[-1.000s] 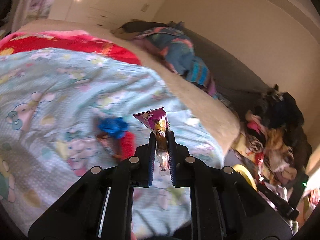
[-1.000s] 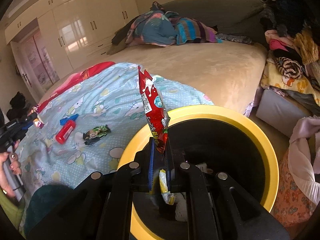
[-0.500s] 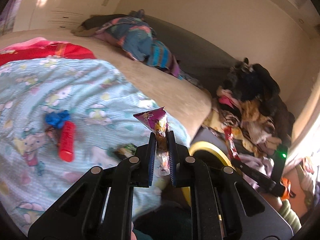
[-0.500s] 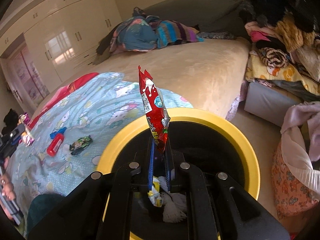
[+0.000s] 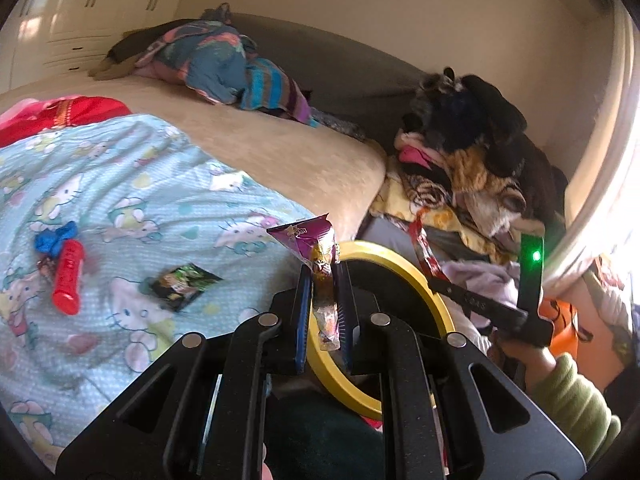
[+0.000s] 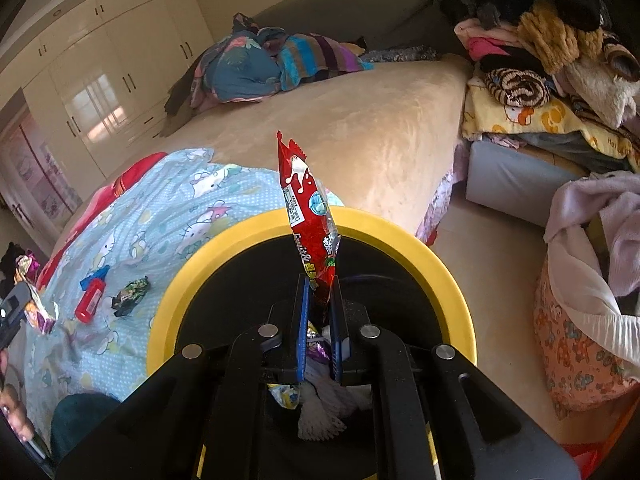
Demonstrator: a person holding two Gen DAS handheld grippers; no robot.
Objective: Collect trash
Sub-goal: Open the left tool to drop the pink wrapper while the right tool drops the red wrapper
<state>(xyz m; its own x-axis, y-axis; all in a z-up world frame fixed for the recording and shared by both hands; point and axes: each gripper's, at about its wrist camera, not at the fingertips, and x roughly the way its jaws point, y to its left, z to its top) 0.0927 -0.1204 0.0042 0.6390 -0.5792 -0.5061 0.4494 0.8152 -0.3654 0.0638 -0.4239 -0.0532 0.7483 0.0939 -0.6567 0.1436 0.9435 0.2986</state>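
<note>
My left gripper [image 5: 323,280] is shut on a purple and gold wrapper [image 5: 316,248], held near the bed's edge just left of the yellow-rimmed black bin [image 5: 404,264]. My right gripper [image 6: 319,284] is shut on a red snack wrapper [image 6: 310,216] that stands upright over the mouth of the bin [image 6: 424,248]. Wrappers and white paper lie inside the bin [image 6: 320,404]. On the blue cartoon sheet [image 5: 120,184] lie a dark green wrapper [image 5: 182,284], a red tube [image 5: 67,280] and a blue scrap [image 5: 56,236]. The same green wrapper [image 6: 130,290] and red tube [image 6: 91,298] show in the right wrist view.
A beige bed [image 6: 380,128] carries a bundle of colourful bedding [image 6: 272,64]. Piled clothes and blankets [image 6: 552,48] sit on a grey box at the right. A patterned laundry bag [image 6: 580,320] stands beside the bin. White wardrobes [image 6: 112,64] line the far wall.
The left gripper has swung right with its wrapper, bringing the bin and the right gripper into its view. The right gripper has moved further over the bin's mouth with the red wrapper.
</note>
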